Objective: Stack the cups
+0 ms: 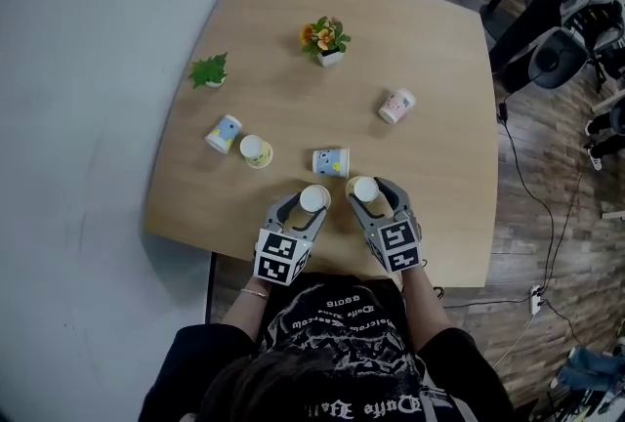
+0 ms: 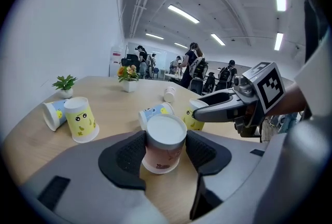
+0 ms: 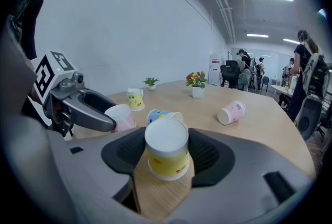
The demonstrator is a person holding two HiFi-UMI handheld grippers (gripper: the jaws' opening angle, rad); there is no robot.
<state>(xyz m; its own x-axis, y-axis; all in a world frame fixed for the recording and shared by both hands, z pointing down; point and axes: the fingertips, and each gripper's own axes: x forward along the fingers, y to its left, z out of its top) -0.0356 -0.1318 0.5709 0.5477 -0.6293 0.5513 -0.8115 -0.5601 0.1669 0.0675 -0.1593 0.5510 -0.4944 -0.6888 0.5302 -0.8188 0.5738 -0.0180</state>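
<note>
A pink paper cup (image 2: 165, 137) stands upside down on the table between the jaws of my left gripper (image 2: 165, 149), and both pads press its sides. Beside it, my right gripper (image 3: 167, 154) is shut on an upside-down yellow cup (image 3: 167, 145). In the head view the two grippers (image 1: 311, 205) (image 1: 366, 194) sit side by side at the table's near edge. Loose cups lie further in: a blue cup on its side (image 1: 331, 162) just beyond the grippers, an upturned yellow cup (image 1: 257, 152), another blue cup (image 1: 224, 133) lying down, and a pink cup (image 1: 396, 105) on its side.
The round wooden table (image 1: 430, 176) also carries a small flower pot (image 1: 325, 41) and a little green plant (image 1: 209, 71) towards its far side. Office chairs (image 1: 559, 57) and cables are on the floor at the right. People stand in the room's background.
</note>
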